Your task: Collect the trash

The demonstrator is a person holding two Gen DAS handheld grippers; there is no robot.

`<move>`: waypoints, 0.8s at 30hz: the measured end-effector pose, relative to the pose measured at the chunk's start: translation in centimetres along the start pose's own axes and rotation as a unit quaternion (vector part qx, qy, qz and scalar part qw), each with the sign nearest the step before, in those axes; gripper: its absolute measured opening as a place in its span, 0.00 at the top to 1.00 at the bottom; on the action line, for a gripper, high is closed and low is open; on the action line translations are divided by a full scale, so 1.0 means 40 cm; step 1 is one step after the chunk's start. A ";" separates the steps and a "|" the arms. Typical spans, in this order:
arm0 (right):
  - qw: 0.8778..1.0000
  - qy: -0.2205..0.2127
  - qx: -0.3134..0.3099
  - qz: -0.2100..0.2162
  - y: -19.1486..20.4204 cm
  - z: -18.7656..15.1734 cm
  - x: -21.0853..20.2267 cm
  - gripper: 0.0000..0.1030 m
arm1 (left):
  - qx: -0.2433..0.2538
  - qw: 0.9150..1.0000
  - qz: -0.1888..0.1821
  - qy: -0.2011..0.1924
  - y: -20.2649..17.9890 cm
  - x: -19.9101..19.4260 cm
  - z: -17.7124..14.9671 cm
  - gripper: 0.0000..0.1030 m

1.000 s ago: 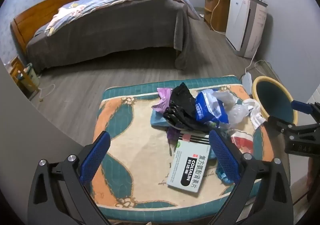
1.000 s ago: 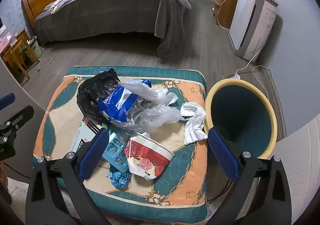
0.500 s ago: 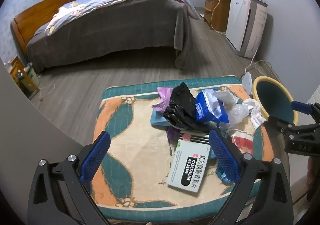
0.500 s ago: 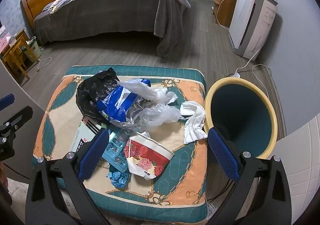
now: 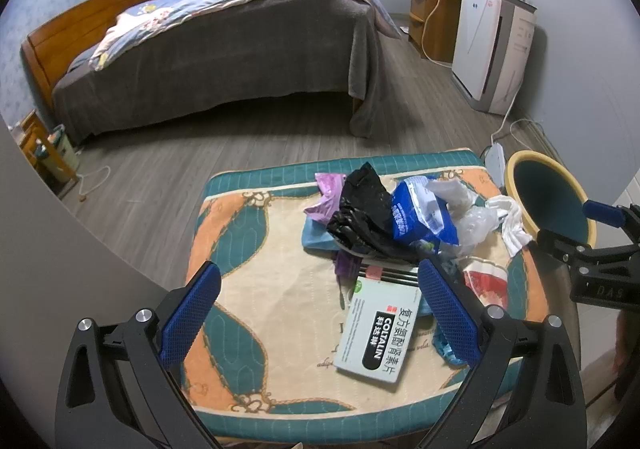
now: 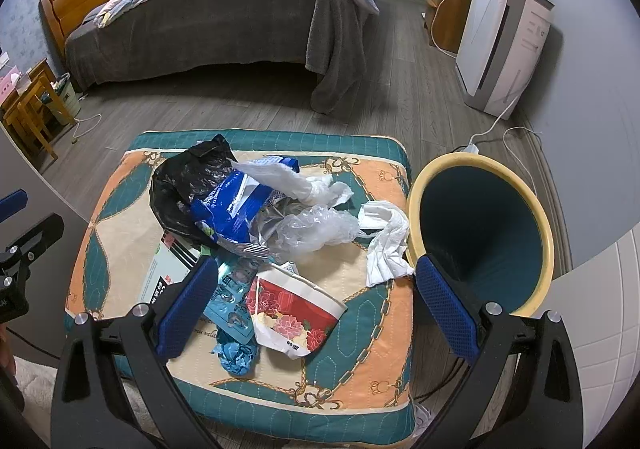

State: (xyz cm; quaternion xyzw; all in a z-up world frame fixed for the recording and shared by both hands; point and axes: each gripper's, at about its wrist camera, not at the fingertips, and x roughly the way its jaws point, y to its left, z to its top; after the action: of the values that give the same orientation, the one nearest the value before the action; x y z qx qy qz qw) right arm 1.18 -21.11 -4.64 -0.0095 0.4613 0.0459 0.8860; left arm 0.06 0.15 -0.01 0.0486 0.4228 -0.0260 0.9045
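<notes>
A heap of trash lies on a patterned cushion (image 5: 256, 285) (image 6: 368, 313): a black bag (image 5: 360, 209) (image 6: 180, 181), a blue wrapper (image 5: 416, 213) (image 6: 232, 209), clear plastic (image 6: 316, 229), a white tissue (image 6: 388, 241), a red floral paper cup (image 6: 292, 309) and a COLTALIN box (image 5: 380, 333). A teal bin with a yellow rim (image 6: 480, 233) (image 5: 548, 197) stands right of the cushion. My left gripper (image 5: 320, 313) is open and empty above the cushion's near side. My right gripper (image 6: 316, 309) is open and empty above the cup.
A bed with a grey cover (image 5: 224, 49) stands across the wood floor. A white appliance (image 6: 504, 45) and a wooden cabinet (image 5: 436, 21) line the right wall, with cables on the floor. A small wooden stand (image 6: 28, 109) is at far left.
</notes>
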 end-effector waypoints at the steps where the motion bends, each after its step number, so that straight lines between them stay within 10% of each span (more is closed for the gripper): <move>1: 1.000 0.000 0.000 0.000 -0.001 0.000 0.001 0.06 | 0.000 1.000 0.000 0.000 -0.001 -0.001 0.000 0.05; 24: 1.000 0.004 0.001 -0.001 -0.006 -0.004 0.006 0.06 | 0.001 1.000 0.000 0.001 -0.005 0.011 -0.007 0.05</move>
State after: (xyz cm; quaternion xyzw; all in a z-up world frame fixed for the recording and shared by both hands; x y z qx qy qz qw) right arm 1.21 -21.32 -4.91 -0.0093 0.4645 0.0447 0.8844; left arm 0.12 -0.02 -0.54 0.0497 0.4237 -0.0260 0.9041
